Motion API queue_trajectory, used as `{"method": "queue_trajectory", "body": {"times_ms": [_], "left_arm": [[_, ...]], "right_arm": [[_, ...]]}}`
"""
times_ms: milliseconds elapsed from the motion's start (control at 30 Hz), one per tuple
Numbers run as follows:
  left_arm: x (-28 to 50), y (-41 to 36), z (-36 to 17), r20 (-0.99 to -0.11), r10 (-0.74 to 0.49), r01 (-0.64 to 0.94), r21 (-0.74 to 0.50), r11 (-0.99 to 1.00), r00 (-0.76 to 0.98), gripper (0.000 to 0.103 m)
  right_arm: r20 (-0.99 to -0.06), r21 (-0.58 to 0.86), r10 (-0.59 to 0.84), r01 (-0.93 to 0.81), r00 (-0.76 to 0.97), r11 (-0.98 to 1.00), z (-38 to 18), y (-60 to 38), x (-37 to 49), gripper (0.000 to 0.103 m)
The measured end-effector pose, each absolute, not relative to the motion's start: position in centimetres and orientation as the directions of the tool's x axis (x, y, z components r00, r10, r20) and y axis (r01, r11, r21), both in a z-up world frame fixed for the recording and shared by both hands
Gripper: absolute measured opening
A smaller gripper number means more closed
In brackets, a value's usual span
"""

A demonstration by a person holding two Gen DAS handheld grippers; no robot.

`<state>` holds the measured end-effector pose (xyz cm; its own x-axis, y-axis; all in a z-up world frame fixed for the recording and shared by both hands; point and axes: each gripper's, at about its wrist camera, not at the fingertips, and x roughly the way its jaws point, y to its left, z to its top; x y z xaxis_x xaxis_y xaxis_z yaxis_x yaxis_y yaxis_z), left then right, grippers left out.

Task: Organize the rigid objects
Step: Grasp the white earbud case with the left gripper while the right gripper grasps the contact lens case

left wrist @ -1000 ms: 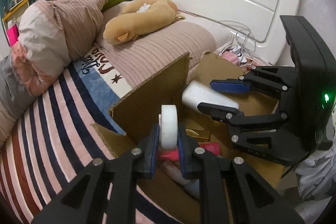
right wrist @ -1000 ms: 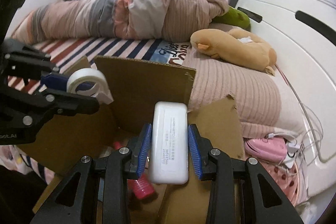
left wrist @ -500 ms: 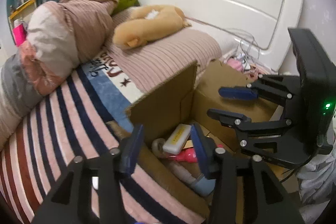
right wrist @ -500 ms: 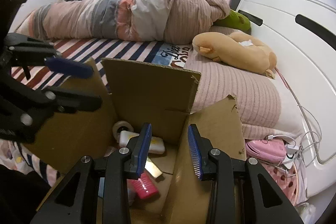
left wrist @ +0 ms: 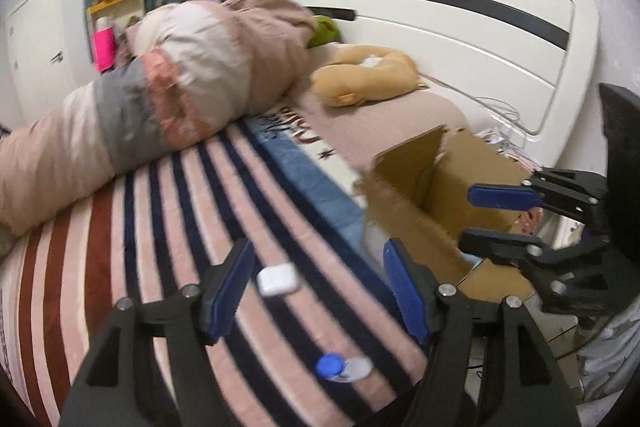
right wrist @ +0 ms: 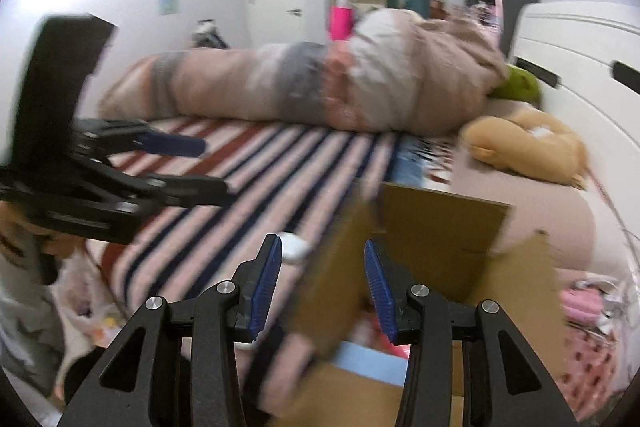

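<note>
My left gripper (left wrist: 316,283) is open and empty above the striped bedspread (left wrist: 168,227). A small white case (left wrist: 278,279) lies on the bedspread between its fingers. A blue-capped clear item (left wrist: 342,367) lies nearer me. The open cardboard box (left wrist: 448,179) stands to the right. My right gripper (right wrist: 322,291) is open and empty over the box's near-left wall (right wrist: 432,223). It shows in the left wrist view (left wrist: 480,217) beside the box. The white case also shows in the right wrist view (right wrist: 294,245). Box contents are mostly hidden and blurred.
A rolled quilt (left wrist: 160,95) lies across the bed. A tan plush toy (left wrist: 364,79) rests by the white headboard (left wrist: 460,27). Cables and a pink item (right wrist: 588,297) lie to the right of the box. A plastic bag (right wrist: 84,303) sits off the bed's left side.
Both grippers let go of their loads, the tape roll and the white block, into the box. Then both pulled back and swung left towards the bedspread, open.
</note>
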<state>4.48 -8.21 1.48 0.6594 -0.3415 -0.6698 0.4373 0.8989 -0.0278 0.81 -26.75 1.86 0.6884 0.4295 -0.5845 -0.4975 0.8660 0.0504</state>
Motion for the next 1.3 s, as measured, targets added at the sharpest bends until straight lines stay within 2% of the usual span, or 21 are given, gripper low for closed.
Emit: {"method": "queue_trajectory", "body": {"times_ms": [167,300,467,800,867,900,933,1033,1133,1300], "left_arm": [[4.7,-3.6,-1.4,-0.687,-0.323,0.386,-0.067,0.92,0.651,0.064],[6.0,-1.1,-4.4,-0.705,-0.329,0.367,-0.105,0.924,0.628,0.064],[8.6,-0.2,-8.6,-0.744,-0.335,0.363,-0.134,0.922,0.578,0.064],[15.5,-4.3,-16.6,-0.792,-0.461,0.43,-0.281,0.858,0.401,0.064],[16.5,-5.4,-17.8,-0.8,-0.465,0.433,-0.291,0.853,0.379,0.064],[16.7,-5.7,-18.1,-0.799,-0.465,0.434,-0.289,0.853,0.381,0.064],[17.1,-6.2,-18.3,-0.794,-0.465,0.436,-0.285,0.853,0.391,0.064],[18.0,-6.8,-18.4,-0.78,-0.471,0.427,-0.291,0.856,0.412,0.064],[18.2,-7.4,-18.5,-0.783,-0.449,0.432,-0.258,0.864,0.431,0.053],[17.8,-7.2,-18.4,-0.781,-0.438,0.437,-0.238,0.868,0.445,0.053]], "right_arm": [[-0.594,0.104,0.543,-0.612,0.594,0.784,0.9,-21.6,0.0,0.039],[-0.635,0.158,0.594,-0.669,0.495,0.726,-2.1,-18.2,0.2,0.039],[-0.689,0.136,0.553,-0.665,0.469,0.734,-6.9,-16.0,1.0,0.039],[-0.776,0.066,0.43,-0.618,0.462,0.783,-14.6,-16.8,3.4,0.039],[-0.774,0.035,0.425,-0.637,0.47,0.77,-15.0,-16.9,2.8,0.038],[-0.767,0.02,0.423,-0.641,0.482,0.767,-15.1,-16.9,2.6,0.028],[-0.763,0.004,0.413,-0.635,0.497,0.772,-15.1,-16.9,2.5,0.026],[-0.768,0.016,0.363,-0.551,0.528,0.835,-15.1,-17.6,3.3,0.026],[-0.76,0.032,0.345,-0.498,0.551,0.866,-14.9,-18.7,4.1,0.026],[-0.747,0.031,0.347,-0.492,0.567,0.87,-14.8,-18.9,4.0,0.026]]}}
